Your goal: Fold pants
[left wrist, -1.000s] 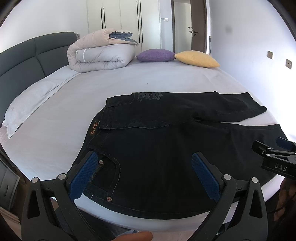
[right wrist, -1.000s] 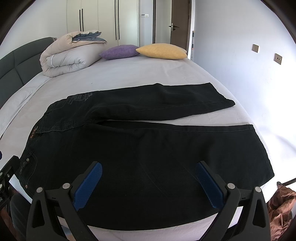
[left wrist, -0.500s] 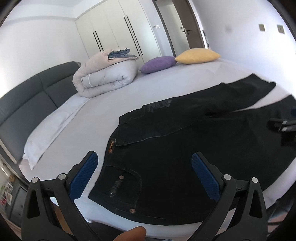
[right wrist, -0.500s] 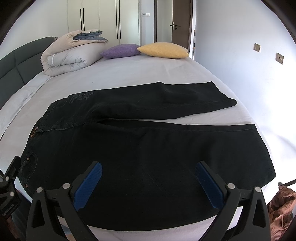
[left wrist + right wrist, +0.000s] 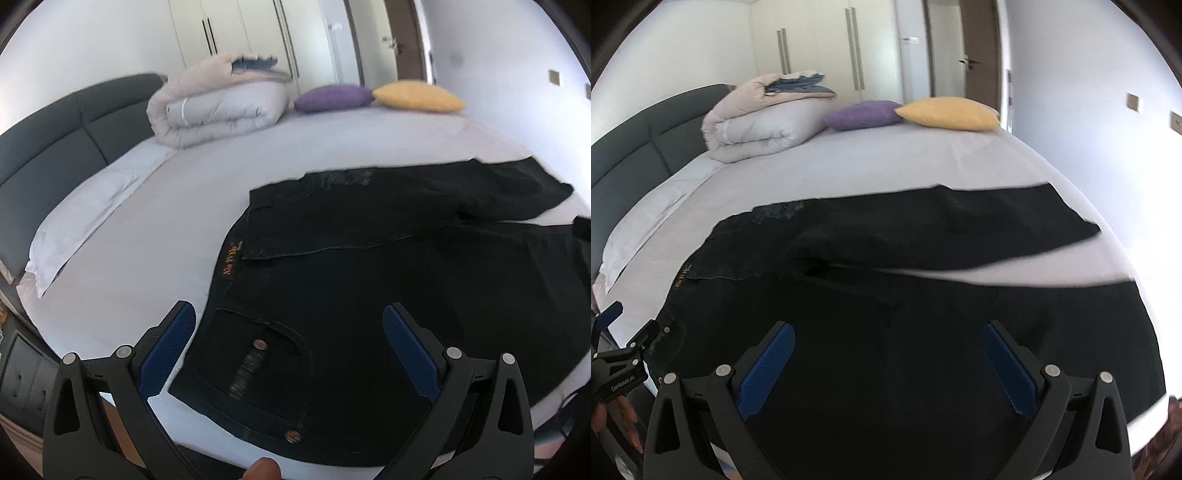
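Black pants (image 5: 369,266) lie spread flat on the bed, waistband to the left, both legs running right, the far leg angled away. They also show in the right wrist view (image 5: 905,295). My left gripper (image 5: 288,347) is open and empty, hovering over the front pocket and waistband corner near the bed's front edge. My right gripper (image 5: 886,365) is open and empty above the near leg's thigh. The left gripper's fingers (image 5: 617,358) show at the left edge of the right wrist view.
The bed (image 5: 147,240) has a white sheet and dark grey headboard (image 5: 48,147). A rolled duvet (image 5: 218,107), a purple cushion (image 5: 332,98) and a yellow cushion (image 5: 417,96) lie at the far side. Wardrobe and door stand behind.
Both grippers have moved lower and closer over the pants. The left one has swung toward the waistband and pocket corner. The pants lie as before.
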Motion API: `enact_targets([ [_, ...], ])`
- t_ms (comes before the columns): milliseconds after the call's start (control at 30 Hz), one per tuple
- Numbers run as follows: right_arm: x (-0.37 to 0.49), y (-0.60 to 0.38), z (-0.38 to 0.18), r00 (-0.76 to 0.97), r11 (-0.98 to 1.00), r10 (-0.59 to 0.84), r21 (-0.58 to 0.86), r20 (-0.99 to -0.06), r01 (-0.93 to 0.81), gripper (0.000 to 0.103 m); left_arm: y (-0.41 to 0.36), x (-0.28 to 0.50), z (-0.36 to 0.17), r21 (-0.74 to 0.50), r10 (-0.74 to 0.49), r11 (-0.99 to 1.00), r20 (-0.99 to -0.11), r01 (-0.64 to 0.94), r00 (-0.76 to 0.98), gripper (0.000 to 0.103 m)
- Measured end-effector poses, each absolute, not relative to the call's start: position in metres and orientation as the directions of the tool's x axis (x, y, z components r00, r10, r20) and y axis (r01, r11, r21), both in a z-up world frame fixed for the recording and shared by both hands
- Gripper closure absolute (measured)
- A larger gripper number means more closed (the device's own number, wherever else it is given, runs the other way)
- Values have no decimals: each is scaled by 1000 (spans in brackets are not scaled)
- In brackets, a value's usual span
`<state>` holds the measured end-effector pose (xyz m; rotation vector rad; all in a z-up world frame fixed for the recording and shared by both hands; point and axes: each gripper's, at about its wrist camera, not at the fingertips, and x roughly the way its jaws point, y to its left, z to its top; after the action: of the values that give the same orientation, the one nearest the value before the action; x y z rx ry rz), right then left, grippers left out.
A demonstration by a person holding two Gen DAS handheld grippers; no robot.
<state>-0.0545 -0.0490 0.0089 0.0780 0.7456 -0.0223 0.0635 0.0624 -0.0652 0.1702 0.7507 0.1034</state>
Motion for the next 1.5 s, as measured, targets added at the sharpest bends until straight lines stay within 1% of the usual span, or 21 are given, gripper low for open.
enact_targets([
  [67, -41, -48, 12, 734, 998, 56, 65, -677, -16, 0, 74, 89, -63, 195, 171, 980, -700, -45, 693, 0],
  [133, -29, -45, 16, 729, 995, 99, 52, -678, -86, 0, 84, 116, -48, 190, 147, 981, -657, -26, 739, 0],
  [200, -12, -44, 21, 714, 984, 158, 45, -682, -175, 1, 89, 150, -36, 208, 95, 977, -627, 49, 773, 0],
  [300, 11, -46, 29, 690, 962, 227, 47, -688, -269, 9, 106, 221, -32, 150, -40, 971, -664, 186, 747, 0],
  [433, 38, -49, 34, 672, 936, 273, 28, -688, -351, 10, 126, 315, -39, 27, -198, 950, -719, 311, 666, 0],
  [467, 42, -51, 32, 667, 930, 283, 28, -689, -367, 10, 125, 340, -45, 13, -218, 941, -738, 337, 639, 0],
  [500, 46, -53, 30, 659, 925, 292, 31, -693, -377, 12, 124, 358, -51, 16, -223, 932, -763, 362, 607, 3],
  [533, 53, -55, 27, 645, 921, 301, 39, -703, -387, 15, 119, 378, -59, 21, -227, 918, -789, 395, 570, 11],
  [567, 55, -59, 23, 632, 918, 309, 50, -710, -393, 16, 114, 394, -69, 28, -232, 902, -810, 430, 539, 13],
  [633, 68, -63, 13, 601, 909, 325, 66, -730, -411, 24, 99, 410, -82, 35, -248, 869, -832, 494, 496, 14],
  [733, 79, -65, 3, 572, 901, 336, 79, -748, -426, 29, 88, 427, -101, 9, -282, 826, -859, 563, 427, 17],
  [800, 87, -65, -4, 557, 897, 338, 81, -758, -434, 29, 82, 435, -111, -18, -302, 807, -871, 590, 387, 17],
  [867, 95, -61, -10, 544, 892, 341, 81, -767, -444, 33, 79, 450, -124, -14, -290, 803, -882, 596, 371, 23],
  [900, 98, -60, -11, 538, 890, 346, 86, -769, -449, 35, 79, 457, -131, -38, -297, 801, -892, 598, 342, 28],
  [967, 105, -56, -13, 531, 884, 355, 92, -769, -458, 35, 79, 465, -143, -78, -305, 796, -908, 600, 286, 31],
  [1000, 109, -54, -14, 527, 880, 361, 95, -769, -465, 35, 79, 467, -149, -89, -304, 793, -916, 603, 264, 36],
  [1100, 118, -49, -16, 512, 867, 375, 97, -773, -488, 36, 77, 466, -157, -89, -299, 799, -917, 595, 265, 37],
  [1167, 128, -45, -17, 503, 858, 379, 92, -776, -505, 38, 78, 464, -157, -98, -309, 798, -914, 594, 264, 48],
  [1233, 137, -39, -17, 501, 855, 374, 81, -781, -512, 42, 76, 462, -156, -89, -303, 806, -911, 585, 279, 77],
  [1400, 166, -22, -13, 505, 843, 366, 48, -782, -536, 45, 68, 446, -157, -40, -287, 817, -893, 575, 346, 94],
  [1500, 188, -10, -8, 504, 831, 361, 26, -785, -555, 47, 62, 423, -149, 20, -275, 826, -859, 564, 433, 95],
])
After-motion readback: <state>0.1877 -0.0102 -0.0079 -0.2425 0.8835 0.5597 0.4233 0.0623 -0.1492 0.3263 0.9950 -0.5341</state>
